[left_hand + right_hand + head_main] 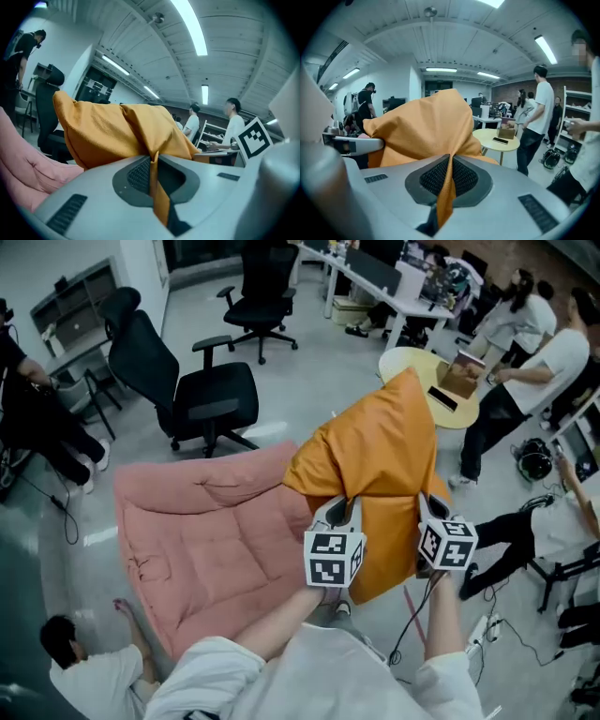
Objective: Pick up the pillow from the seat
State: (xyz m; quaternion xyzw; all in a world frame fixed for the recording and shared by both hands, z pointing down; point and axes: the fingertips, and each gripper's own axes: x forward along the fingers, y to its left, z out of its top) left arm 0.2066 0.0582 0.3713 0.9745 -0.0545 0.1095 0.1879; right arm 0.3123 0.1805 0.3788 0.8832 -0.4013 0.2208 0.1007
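An orange pillow hangs in the air over the right end of the pink padded seat, held up by both grippers. My left gripper is shut on a fold of the orange cloth at the pillow's near edge. My right gripper is shut on the same edge, a little to the right. In the left gripper view the pillow bulges above the jaws, its cloth pinched between the black pads. The right gripper view shows the pillow with its cloth pinched at the pads.
Black office chairs stand behind the seat. A round yellow table with a box is at the back right, with people standing by it. A person crouches on the floor at the lower left. Cables lie at the right.
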